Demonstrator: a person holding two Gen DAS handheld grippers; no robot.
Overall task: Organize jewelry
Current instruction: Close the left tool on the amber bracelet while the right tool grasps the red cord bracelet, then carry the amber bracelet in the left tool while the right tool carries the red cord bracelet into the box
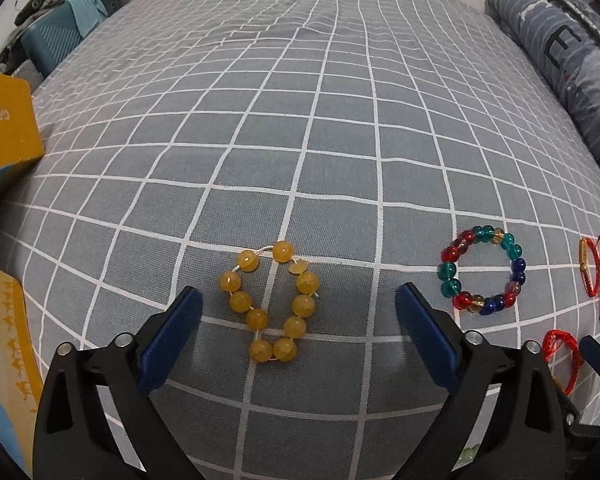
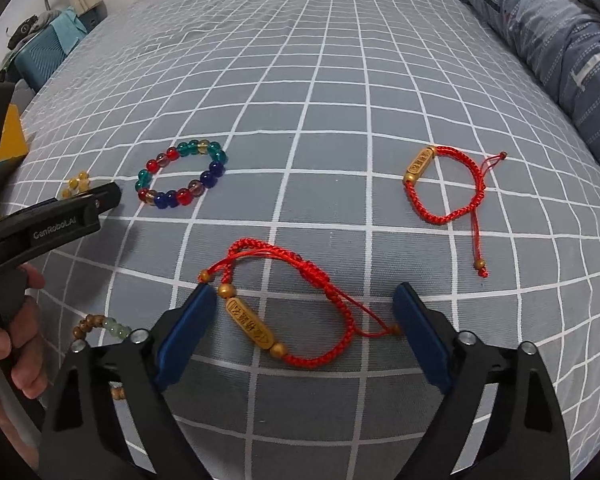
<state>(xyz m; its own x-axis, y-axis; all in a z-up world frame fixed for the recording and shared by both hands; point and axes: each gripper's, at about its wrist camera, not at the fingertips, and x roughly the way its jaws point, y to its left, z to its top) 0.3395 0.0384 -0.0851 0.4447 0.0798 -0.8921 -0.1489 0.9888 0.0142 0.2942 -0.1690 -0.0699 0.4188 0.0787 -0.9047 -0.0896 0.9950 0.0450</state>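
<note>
A yellow bead bracelet (image 1: 271, 301) lies on the grey checked bedsheet between the open fingers of my left gripper (image 1: 298, 302). A multicoloured bead bracelet (image 1: 482, 271) lies to its right, also in the right wrist view (image 2: 181, 179). A red cord bracelet with a gold tube charm (image 2: 290, 312) lies between the open fingers of my right gripper (image 2: 304, 302). A second red cord bracelet (image 2: 446, 186) lies farther off to the right. A brown and green bead bracelet (image 2: 100, 330) lies partly hidden behind the right gripper's left finger.
A yellow and blue box (image 1: 4, 128) stands at the left edge of the bed. A folded blue-grey quilt (image 1: 572, 56) lies along the right side. The left gripper's body (image 2: 48, 220) shows at the left of the right wrist view.
</note>
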